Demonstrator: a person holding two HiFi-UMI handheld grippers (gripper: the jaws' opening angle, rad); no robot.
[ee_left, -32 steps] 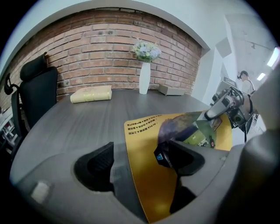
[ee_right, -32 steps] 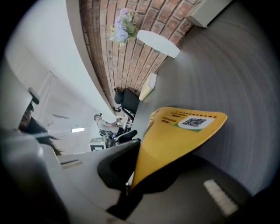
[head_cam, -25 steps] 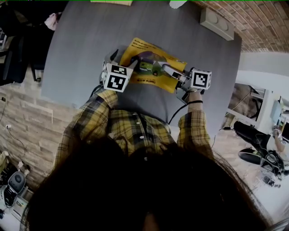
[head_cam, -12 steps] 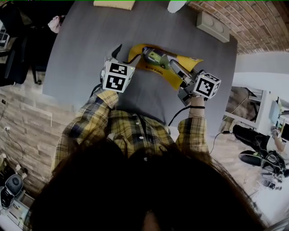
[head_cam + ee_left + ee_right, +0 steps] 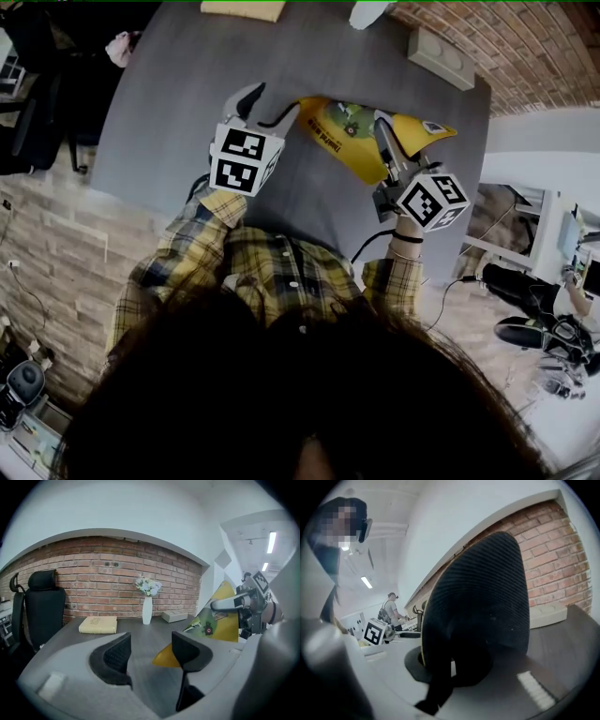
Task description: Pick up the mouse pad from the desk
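Note:
The yellow printed mouse pad is raised off the grey desk and tilted on edge, with my right gripper shut on its right part. In the right gripper view its black ribbed underside fills the picture, pinched in that gripper. My left gripper hangs over the desk just left of the pad, apart from it. Its jaws have just been closing, but they stand open with nothing between them. The pad shows to their right, one yellow corner behind the right finger.
At the desk's far edge lie a pale yellow book, a white vase of flowers and a grey box along a brick wall. A black office chair stands at the left. A person stands far off.
The pad lay flat on the desk; now the right gripper has lifted and tipped it up. Both grippers have risen, and the left jaws stand closer together.

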